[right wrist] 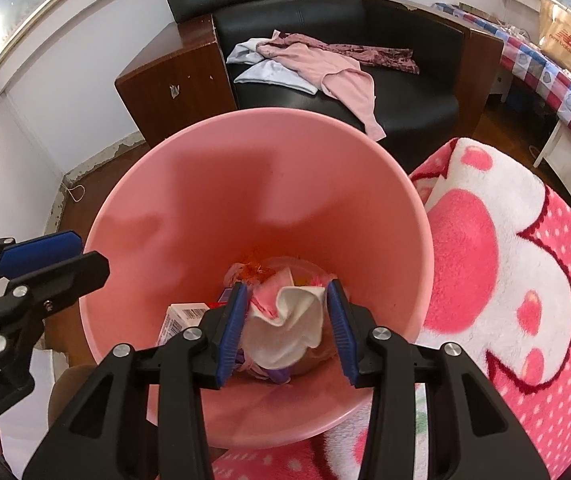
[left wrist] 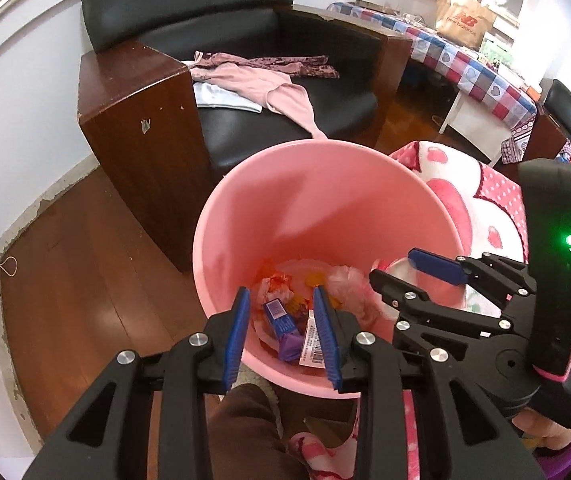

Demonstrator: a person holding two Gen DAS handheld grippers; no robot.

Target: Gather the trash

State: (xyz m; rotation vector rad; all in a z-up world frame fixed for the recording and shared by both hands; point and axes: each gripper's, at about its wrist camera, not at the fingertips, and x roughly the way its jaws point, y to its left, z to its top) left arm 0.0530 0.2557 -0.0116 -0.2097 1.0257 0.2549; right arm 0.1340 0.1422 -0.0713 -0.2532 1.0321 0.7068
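Armchair (left wrist: 285, 92): black, at twelve o'clock beyond the bin, pink clothes (left wrist: 253, 80) strewn on its seat.
Blanket (right wrist: 505, 280): pink and white fleece, at three o'clock, touching the bin's side.
Bin (left wrist: 325, 200): pink, on the wood floor (left wrist: 85, 280), holding wrappers, a purple packet (left wrist: 281, 320) and a barcoded carton (right wrist: 181, 320).
Right gripper (right wrist: 285, 320): over the bin mouth, its blue pads clamped on a crumpled white paper (right wrist: 289, 320).
Left gripper (left wrist: 283, 332): jaws apart, nothing between them, above the bin's near rim.
Doing it well: probably release only while the paper hangs inside the rim, so that it falls onto the heap rather than the blanket.
Views: only the right wrist shows the held paper; only the left shows the person's hand (left wrist: 541, 428) and the right gripper's green light.
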